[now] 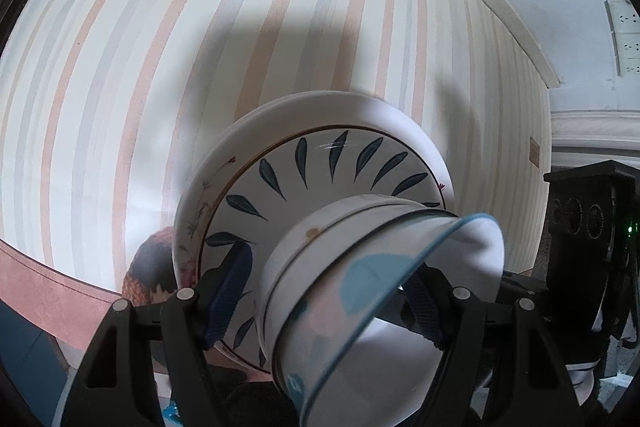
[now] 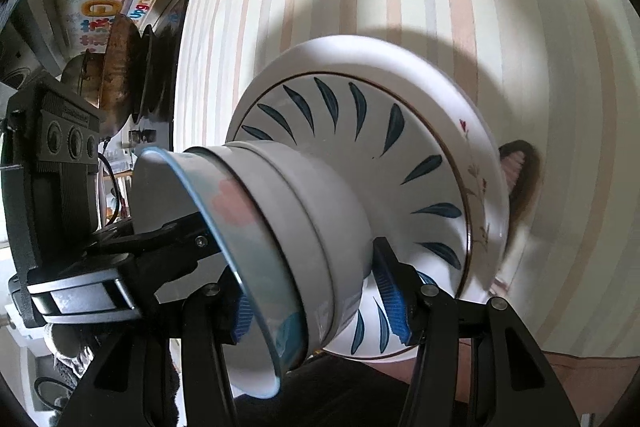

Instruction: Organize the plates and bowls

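A stack of white bowls (image 1: 320, 267) stands on a leaf-patterned plate (image 1: 328, 163), which lies on a white floral plate (image 1: 288, 111). The top bowl (image 1: 472, 247) has a blue rim and leans out of the stack. My left gripper (image 1: 328, 275) straddles the bowls, one blue pad (image 1: 228, 291) by their base and the other at the top bowl's mouth. From the opposite side my right gripper (image 2: 312, 275) clasps the same bowls (image 2: 304, 211), with one pad (image 2: 394, 303) against the lower bowl. The left gripper's finger (image 2: 180, 231) reaches the blue rim.
The striped tablecloth (image 1: 160, 67) spreads around the plates, with a pink border (image 1: 40, 291) at the near edge. A knitted reddish thing (image 1: 148, 267) lies beside the plates. Dark pots (image 2: 120, 67) stand at the table's far left, and wall sockets (image 1: 624, 35) are at the right.
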### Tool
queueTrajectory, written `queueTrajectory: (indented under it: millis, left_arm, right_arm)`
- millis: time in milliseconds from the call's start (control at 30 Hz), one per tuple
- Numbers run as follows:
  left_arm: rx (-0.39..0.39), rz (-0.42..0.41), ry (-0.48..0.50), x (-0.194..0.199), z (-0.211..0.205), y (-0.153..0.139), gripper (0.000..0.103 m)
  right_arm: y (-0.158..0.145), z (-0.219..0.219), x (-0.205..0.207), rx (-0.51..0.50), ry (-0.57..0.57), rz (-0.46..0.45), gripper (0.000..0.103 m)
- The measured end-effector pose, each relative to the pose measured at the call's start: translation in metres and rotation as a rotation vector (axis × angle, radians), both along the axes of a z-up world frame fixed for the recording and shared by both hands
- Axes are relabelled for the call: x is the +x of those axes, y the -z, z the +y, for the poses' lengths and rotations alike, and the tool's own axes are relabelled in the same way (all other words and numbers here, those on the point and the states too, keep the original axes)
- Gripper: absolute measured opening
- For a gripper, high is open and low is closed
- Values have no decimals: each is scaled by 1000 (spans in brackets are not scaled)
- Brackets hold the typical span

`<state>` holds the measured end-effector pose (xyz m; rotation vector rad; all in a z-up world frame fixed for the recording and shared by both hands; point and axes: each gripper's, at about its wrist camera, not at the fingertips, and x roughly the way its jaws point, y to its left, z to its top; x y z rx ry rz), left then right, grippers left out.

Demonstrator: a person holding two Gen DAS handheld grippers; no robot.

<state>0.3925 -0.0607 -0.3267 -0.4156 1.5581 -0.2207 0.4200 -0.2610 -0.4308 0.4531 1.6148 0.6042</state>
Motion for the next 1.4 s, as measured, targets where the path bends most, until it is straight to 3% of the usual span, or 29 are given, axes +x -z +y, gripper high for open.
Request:
queueTrajectory:
  millis: [267,467,567,633,800,900,967,1000,1233,1400]
  left_arm:
    - [114,-126,4,-17,8,-37,72]
    - [256,-266,17,-46,13,-79,72]
    - [279,-303,8,-60,18,-93,72]
    - [287,-337,-6,-70,19,-101,72]
    - [340,-476,-35,-95,18,-133,78]
    - [383,-549,-31,-110,14,-152,93]
    - [381,-576,-38,-121,13,-162,96]
    - [372,-588,-39,-127,13,-167,103]
    - [377,-649,-46,-168,11,-190,103]
    - [394,-700,-67,-218,8,-213,103]
  right_arm:
    - [-24,-8,-10,-21,24,-59,56]
    - [-69,-14,-32,-72,55,-192,57]
    - [-98,-15,-50,-127,71,-288,66]
    - [-120,-13,-66,-174,84,-358,84]
    - [-159,-9,-103,-293,129,-489,91]
    - [-178,-8,-127,-339,164,-561,93]
    - [-189,-8,-140,-355,185,-588,93]
    - [-194,-9,-146,-351,192,-599,94]
    - [-231,-20,-190,-361,233,-698,95]
    - [-257,-26,-232,-325,245,-772,96]
